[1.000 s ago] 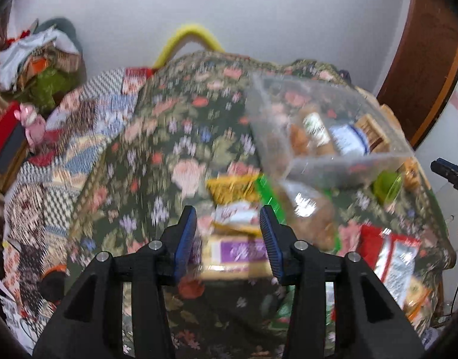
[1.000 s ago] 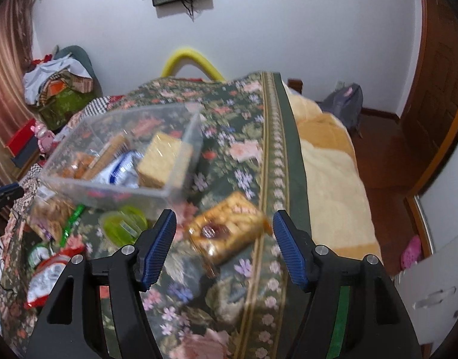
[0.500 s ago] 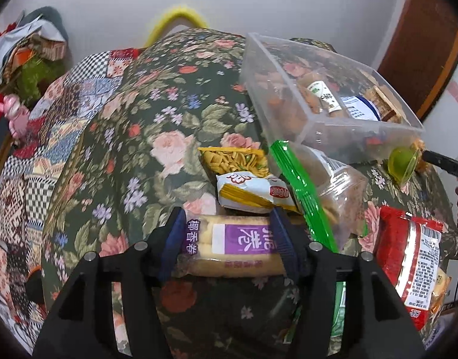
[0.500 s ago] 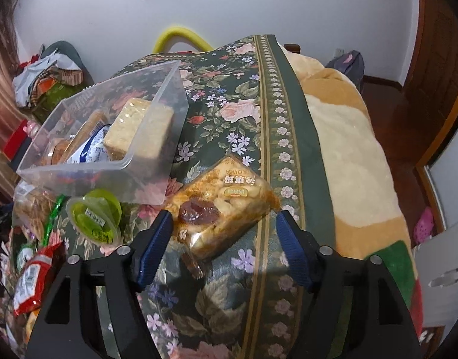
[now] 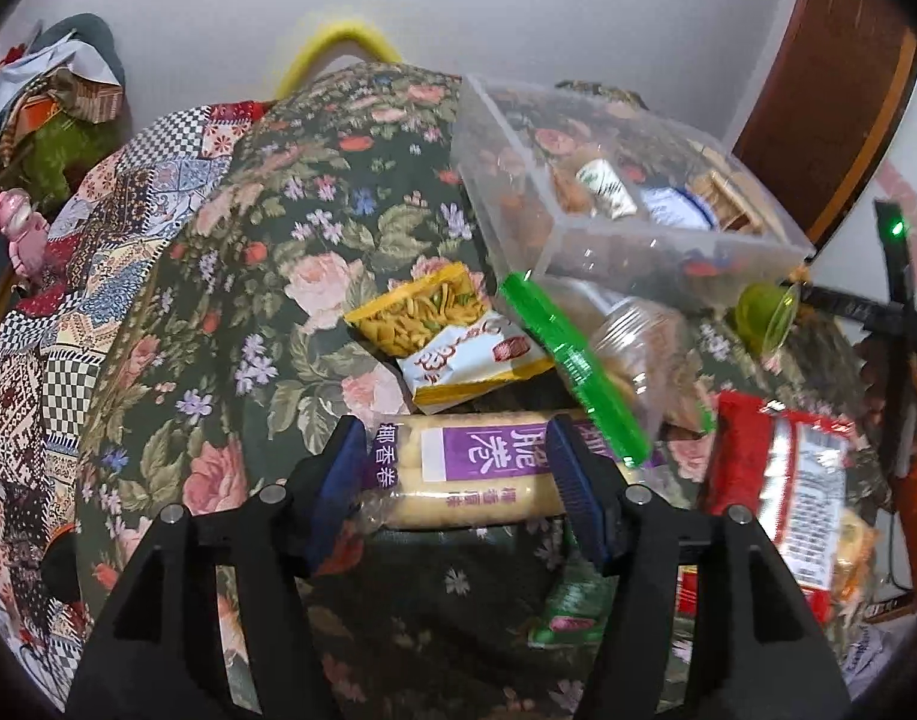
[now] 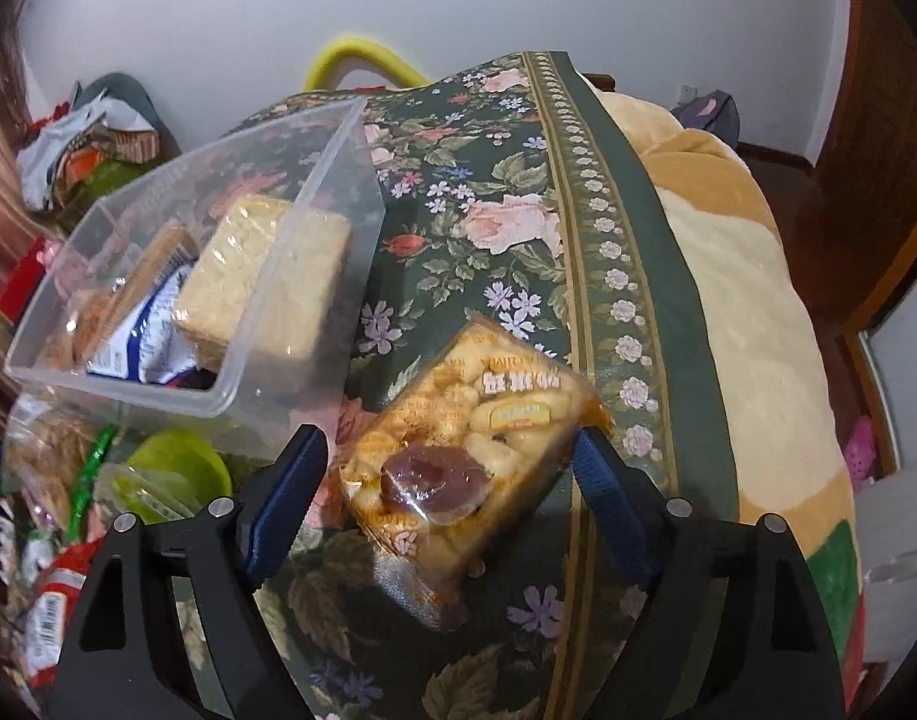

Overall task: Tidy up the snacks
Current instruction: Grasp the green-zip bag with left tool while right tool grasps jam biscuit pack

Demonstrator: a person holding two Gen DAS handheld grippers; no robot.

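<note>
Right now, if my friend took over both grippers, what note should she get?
Left hand-held gripper: jaws just opened, straddling the purple-label roll pack, not clamped.
Right hand-held gripper: jaws just opened wider around the peanut snack pack, not gripping.
Clear bin already holds several packs.
Left: grab both, bin them, then the loose packs beside the bin.

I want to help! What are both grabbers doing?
Left gripper: open around the purple wafer pack.
Right gripper: open around the pastry pack.
</note>
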